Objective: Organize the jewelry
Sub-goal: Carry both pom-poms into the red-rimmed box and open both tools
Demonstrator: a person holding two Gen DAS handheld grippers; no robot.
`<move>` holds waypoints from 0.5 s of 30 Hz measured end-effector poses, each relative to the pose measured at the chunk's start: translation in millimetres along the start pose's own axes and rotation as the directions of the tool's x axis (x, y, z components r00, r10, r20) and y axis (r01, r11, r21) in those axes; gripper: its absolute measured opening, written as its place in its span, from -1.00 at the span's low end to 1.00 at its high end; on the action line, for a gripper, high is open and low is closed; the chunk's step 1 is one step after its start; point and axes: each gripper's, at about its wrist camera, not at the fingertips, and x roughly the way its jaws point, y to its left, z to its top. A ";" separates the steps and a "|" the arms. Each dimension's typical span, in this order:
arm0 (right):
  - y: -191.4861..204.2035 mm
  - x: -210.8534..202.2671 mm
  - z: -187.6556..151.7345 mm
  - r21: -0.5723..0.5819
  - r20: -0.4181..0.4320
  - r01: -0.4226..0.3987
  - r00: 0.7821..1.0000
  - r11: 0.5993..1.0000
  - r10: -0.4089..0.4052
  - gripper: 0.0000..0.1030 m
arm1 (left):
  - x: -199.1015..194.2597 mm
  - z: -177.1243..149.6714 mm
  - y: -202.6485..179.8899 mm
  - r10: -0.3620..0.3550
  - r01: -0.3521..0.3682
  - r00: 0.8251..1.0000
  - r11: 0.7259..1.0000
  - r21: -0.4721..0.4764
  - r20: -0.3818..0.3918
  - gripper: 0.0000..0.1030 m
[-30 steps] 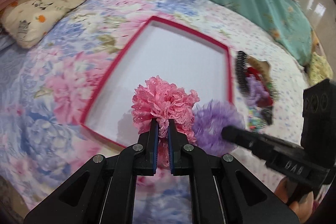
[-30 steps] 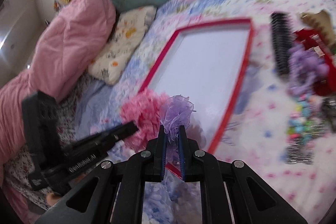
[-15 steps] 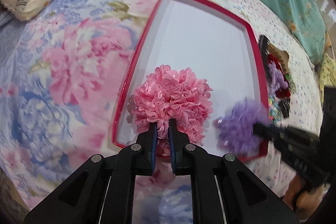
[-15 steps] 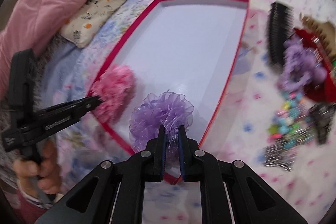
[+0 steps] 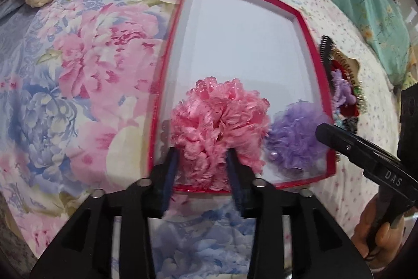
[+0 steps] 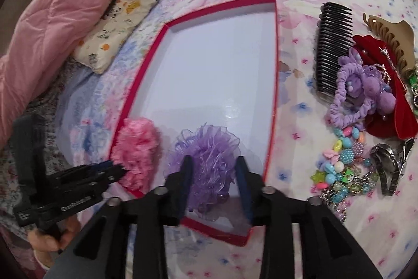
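A shallow box with a red rim [image 5: 308, 38] and a white floor lies on the flowered bedspread. The pink lace scrunchie [image 5: 219, 127] rests in its near left corner. My left gripper [image 5: 202, 164] stands over it, jaws opening, with the fluff loose between the fingers. Beside it in the box lies the purple tulle scrunchie [image 6: 206, 153]. My right gripper [image 6: 214, 170] has its jaws opening around it, and the pads stand apart from it. Each gripper also shows in the other view: the right gripper [image 5: 329, 134] and the left gripper [image 6: 115, 170].
Right of the box rim [image 6: 274, 69] lies a pile: a black comb [image 6: 334, 49], a tan claw clip [image 6: 392, 35], a red bow [image 6: 402, 109], a lilac plush scrunchie [image 6: 360, 90], bead bracelets [image 6: 344, 161] and a watch [image 6: 389, 169]. A pink quilt [image 6: 60, 17] and a cream pillow [image 6: 117, 22] lie far left.
Both grippers were shut on their scrunchies and came down over the box's near end. Now both sets of jaws stand apart, and the pink and purple scrunchies rest on the box floor.
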 end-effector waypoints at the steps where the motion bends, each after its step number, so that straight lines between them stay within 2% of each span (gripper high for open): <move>1: 0.1 -4.7 -1.4 0.000 0.009 0.000 1.000 1.000 0.000 -0.02 | -2.1 0.0 -1.6 -0.007 0.007 1.000 1.000 0.005 0.001 -0.04; 3: 0.2 -13.2 -2.4 0.004 0.031 -0.010 0.999 1.000 0.010 0.02 | -9.8 -0.5 -6.3 0.012 -0.012 1.000 1.000 0.029 0.022 0.17; 10: -17.9 -50.1 -10.1 0.064 0.109 -0.034 0.994 0.997 0.027 0.02 | -32.7 -0.2 -18.6 0.029 -0.035 0.995 0.997 0.062 0.095 0.28; 15: -48.7 -76.2 -19.6 0.142 0.166 -0.012 0.986 0.990 -0.011 0.03 | -36.2 1.4 -28.7 0.024 -0.032 0.995 0.997 0.071 0.102 0.30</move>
